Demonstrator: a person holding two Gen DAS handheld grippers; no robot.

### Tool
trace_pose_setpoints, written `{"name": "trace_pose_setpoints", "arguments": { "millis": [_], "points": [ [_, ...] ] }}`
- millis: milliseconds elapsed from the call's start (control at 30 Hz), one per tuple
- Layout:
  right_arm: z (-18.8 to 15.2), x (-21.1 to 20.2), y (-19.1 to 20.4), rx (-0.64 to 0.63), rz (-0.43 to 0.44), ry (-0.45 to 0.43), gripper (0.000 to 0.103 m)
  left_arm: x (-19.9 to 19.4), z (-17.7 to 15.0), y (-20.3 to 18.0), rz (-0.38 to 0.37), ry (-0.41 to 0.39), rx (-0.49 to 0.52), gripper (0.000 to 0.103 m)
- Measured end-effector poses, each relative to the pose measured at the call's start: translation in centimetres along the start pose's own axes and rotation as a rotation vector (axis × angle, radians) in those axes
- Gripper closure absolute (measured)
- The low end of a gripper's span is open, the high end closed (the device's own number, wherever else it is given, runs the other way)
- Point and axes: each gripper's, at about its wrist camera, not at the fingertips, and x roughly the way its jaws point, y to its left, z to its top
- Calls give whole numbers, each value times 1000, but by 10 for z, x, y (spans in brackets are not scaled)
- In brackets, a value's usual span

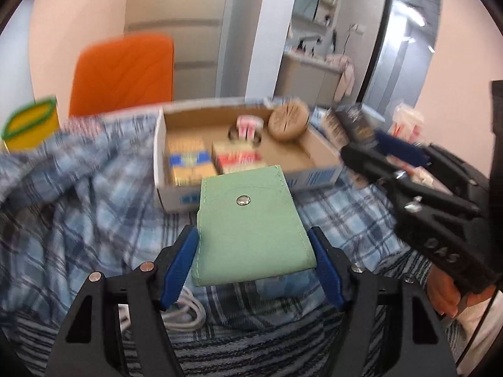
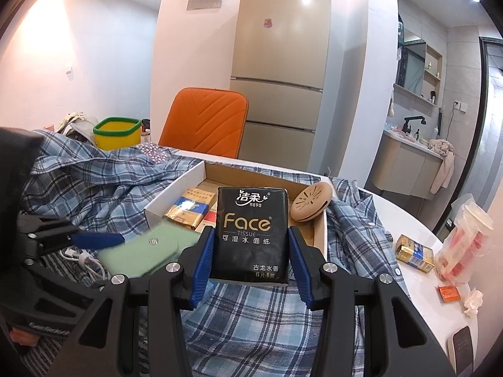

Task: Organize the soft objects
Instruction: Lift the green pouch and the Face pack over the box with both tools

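My left gripper point(image 1: 253, 251) is shut on a green snap pouch point(image 1: 251, 220), held above the plaid cloth just in front of the cardboard box point(image 1: 317, 176). My right gripper point(image 2: 250, 254) is shut on a black Face tissue pack point(image 2: 251, 232), held near the box's front edge point(image 2: 151, 212). In the left wrist view the right gripper point(image 1: 374, 147) is at the right with the tissue pack point(image 1: 358, 122). In the right wrist view the left gripper point(image 2: 94, 238) and pouch point(image 2: 144, 248) are at the left. The box holds gold packets point(image 2: 185, 210) and a round tan disc point(image 2: 309, 201).
A blue plaid shirt point(image 2: 94, 185) covers the table. A white cable point(image 1: 185, 311) lies under the left gripper. A yellow bin point(image 2: 117, 133) and orange chair point(image 2: 204, 122) stand behind. A gold packet point(image 2: 413, 253), red-white package point(image 2: 465, 245) and small items lie on the right.
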Motion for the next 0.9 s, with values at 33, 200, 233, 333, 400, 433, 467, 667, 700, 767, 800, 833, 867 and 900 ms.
{"name": "trace_pose_setpoints", "arguments": {
  "millis": [33, 200, 233, 333, 400, 433, 467, 667, 700, 767, 800, 833, 867, 900],
  "points": [
    [0, -1, 0, 0, -2, -8, 55, -6, 1, -1, 2, -36, 7, 33],
    [2, -11, -3, 16, -22, -65, 55, -30, 3, -2, 79, -219, 12, 33],
    [2, -13, -6, 24, -27, -79, 55, -35, 3, -3, 98, -256, 20, 33],
    [4, -16, -9, 43, -34, -101, 55, -48, 0, -9, 135, -343, 54, 33],
    [4, -18, -11, 53, -39, -116, 55, -53, -1, -12, 146, -382, 71, 33],
    [4, -19, -11, 57, -41, -123, 55, -56, -2, -13, 154, -400, 75, 33],
    [4, -21, -12, 61, -45, -133, 55, -58, -2, -12, 165, -415, 76, 33],
    [5, -29, -12, 68, -60, -185, 55, -63, -4, -11, 179, -449, 70, 33],
    [4, -31, -11, 68, -62, -190, 55, -64, -4, -12, 179, -452, 70, 33],
    [4, -33, -12, 72, -66, -201, 55, -68, -5, -12, 185, -471, 66, 33],
    [4, -33, -12, 74, -66, -204, 55, -70, -6, -12, 192, -482, 64, 33],
    [3, -34, -13, 79, -66, -208, 55, -73, -8, -12, 201, -494, 62, 33],
    [3, -36, -13, 83, -69, -214, 55, -76, -10, -12, 208, -512, 60, 33],
    [3, -39, -14, 86, -75, -230, 55, -80, -11, -13, 215, -532, 59, 33]
  ]
}}
